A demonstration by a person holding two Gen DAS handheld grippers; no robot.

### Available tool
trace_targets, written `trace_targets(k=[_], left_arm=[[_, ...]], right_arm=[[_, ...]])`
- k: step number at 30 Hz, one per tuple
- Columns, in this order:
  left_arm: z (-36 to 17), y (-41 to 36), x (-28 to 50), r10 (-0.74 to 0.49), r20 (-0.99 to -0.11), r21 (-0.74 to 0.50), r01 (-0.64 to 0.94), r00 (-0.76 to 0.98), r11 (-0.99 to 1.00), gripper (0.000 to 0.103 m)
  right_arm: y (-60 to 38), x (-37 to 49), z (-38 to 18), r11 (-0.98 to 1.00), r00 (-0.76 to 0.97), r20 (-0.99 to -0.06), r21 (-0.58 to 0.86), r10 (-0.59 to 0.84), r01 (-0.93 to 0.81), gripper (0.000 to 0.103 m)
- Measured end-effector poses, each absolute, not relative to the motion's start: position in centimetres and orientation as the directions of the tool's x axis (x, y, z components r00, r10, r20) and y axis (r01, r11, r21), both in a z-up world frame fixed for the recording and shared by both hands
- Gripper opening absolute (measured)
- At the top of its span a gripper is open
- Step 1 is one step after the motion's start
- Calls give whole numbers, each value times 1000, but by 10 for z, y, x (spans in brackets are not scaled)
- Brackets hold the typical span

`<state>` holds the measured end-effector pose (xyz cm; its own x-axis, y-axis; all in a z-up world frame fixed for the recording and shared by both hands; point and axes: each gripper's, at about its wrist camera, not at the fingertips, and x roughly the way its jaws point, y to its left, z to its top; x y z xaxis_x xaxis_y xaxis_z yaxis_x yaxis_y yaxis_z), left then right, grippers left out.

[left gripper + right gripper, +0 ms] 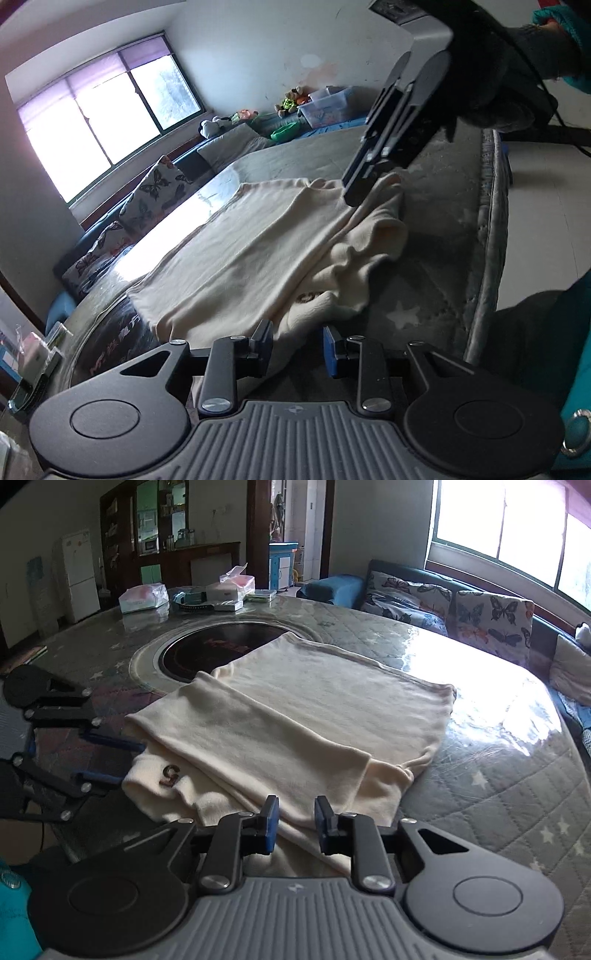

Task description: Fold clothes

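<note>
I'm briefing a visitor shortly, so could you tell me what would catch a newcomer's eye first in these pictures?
The cream knit garment, partly folded, spreads across the middle of the round quilted grey table. Both open grippers, left gripper and right gripper, sit at its near edge. Behind, a bright window glares above butterfly-print sofa cushions.

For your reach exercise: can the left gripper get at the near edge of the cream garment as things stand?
Probably yes: the left gripper is open at the cream garment's near edge, nothing between.

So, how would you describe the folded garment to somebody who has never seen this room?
Find the round quilted grey table with its black centre disc. The cream knitted garment lies across it, partly folded. Unlike the boxes at the far edge, it is soft and bears a brown "5".
</note>
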<state>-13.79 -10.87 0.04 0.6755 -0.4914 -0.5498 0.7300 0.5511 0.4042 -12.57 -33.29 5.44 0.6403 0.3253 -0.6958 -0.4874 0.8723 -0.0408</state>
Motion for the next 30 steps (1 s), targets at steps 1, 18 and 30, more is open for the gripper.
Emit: trace_targets(k=[1,18,30], left_arm=[[1,-110,-137,-497,-546,402,731,675,551,30],[37,-93,-68,-554,-527,102,695,644,712,10],[32,-85,-76,-558,-539,128,716,631,686,17]], right_arm=[[-333,-128,56,869,641,-697,-51,322,-492,29],[-310,-166,47,695,662,-674,-303,327,-652,57],[-305,-114,35,708,613,-686,-200,393,-678,16]])
